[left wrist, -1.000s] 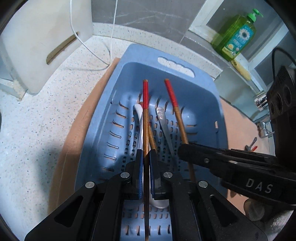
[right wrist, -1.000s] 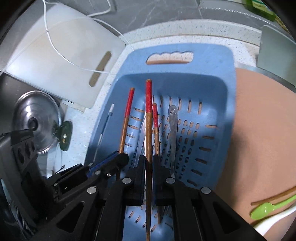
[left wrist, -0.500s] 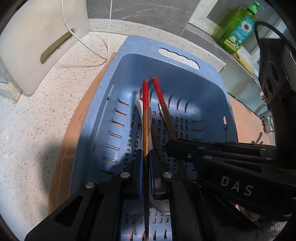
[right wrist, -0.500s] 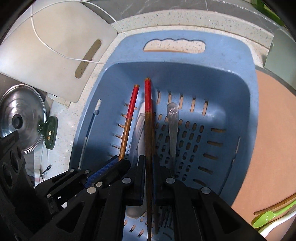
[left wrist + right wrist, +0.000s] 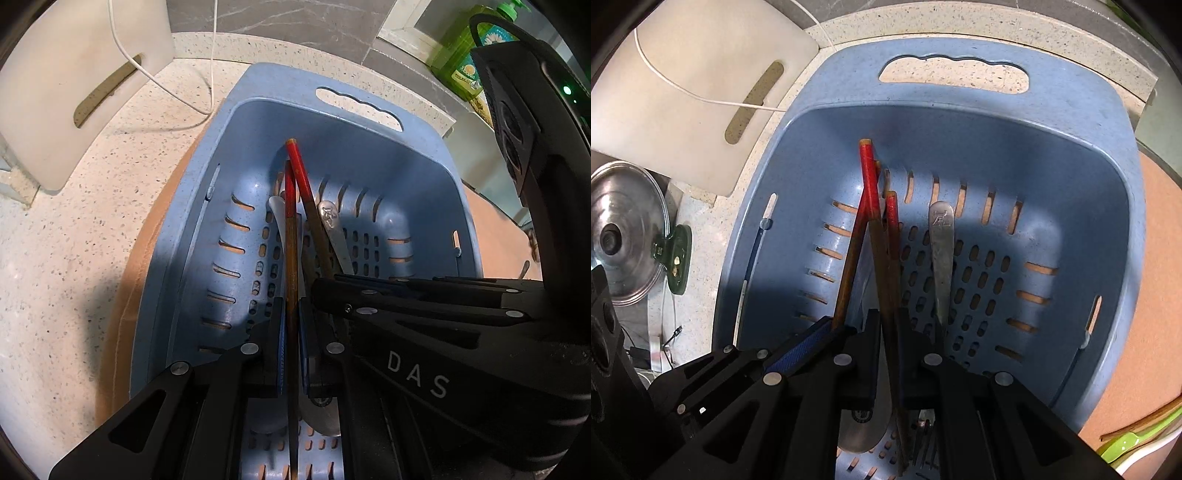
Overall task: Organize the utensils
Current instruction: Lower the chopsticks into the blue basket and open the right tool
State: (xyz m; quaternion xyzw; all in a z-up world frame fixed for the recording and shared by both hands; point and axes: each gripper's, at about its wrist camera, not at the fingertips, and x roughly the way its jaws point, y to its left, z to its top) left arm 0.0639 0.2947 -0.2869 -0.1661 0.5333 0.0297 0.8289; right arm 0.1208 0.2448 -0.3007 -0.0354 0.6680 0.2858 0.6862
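Speckled stone surface carries a blue basket on a tan mat. Your left tongs are clamped on a red-tipped chopstick over the basket's middle. Your right tongs grip a second chopstick, its red end touching the first near the far wall. A steel spoon lies on the basket floor beside them.

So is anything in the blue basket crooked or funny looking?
Yes. The two red-tipped chopsticks cross each other at their red ends over the blue basket, each pinched by a different gripper, rather than sitting side by side.
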